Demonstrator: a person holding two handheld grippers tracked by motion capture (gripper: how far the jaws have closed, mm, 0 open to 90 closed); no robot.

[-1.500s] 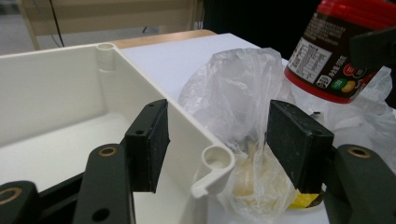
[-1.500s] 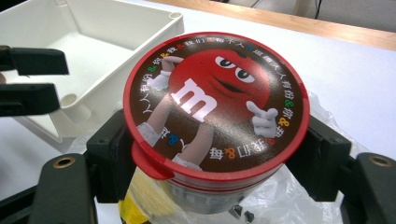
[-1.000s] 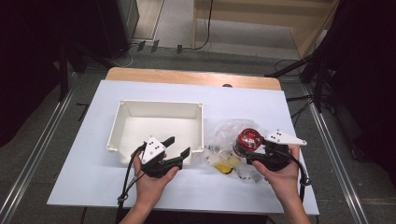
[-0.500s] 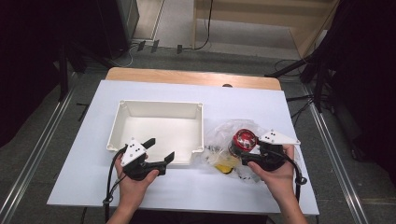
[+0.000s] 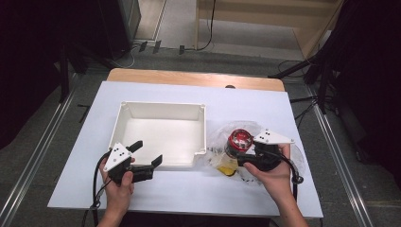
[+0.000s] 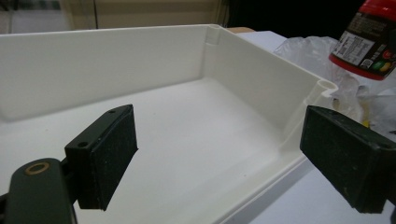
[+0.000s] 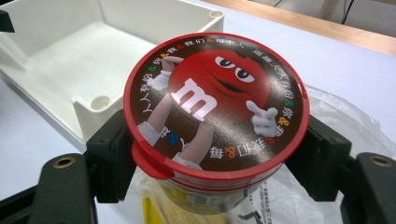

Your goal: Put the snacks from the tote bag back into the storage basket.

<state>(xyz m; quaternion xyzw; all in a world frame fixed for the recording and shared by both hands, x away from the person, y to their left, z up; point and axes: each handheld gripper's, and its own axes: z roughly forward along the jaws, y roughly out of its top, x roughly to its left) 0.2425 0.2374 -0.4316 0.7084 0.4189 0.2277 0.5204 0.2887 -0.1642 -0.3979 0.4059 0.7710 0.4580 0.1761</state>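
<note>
White plastic bin (image 5: 163, 135) sits mid-table in the high view, on a pale sheet with lots of bare surface in front and off to its left. The left gripper (image 5: 146, 153) is at the bin's near-left corner, jaws spread wide with nothing in them, one jaw over the bin's near rim. The right gripper (image 5: 241, 153) is off the bin's right wall, clamped on a candy tub (image 5: 239, 142) with a red lid, sitting over a crinkly clear bag (image 5: 227, 132). Tub is just beside the bin's near-right corner, not in it.

Left gripper view: jaws wide apart, looking across the empty bin (image 6: 163, 116). The right jaw hangs outside the near rim, the left one over the floor. The tub (image 6: 369, 37) peeks in at top right, past the bin wall, above the bag (image 6: 308, 51).

Right gripper view: both jaws press the tub (image 7: 215, 112) just under its lid. The bin (image 7: 88, 51) corner is right next to the left jaw.

Compared with half a second ago, the left gripper has slid a bit left and toward the person; the right one and the tub look about the same.
</note>
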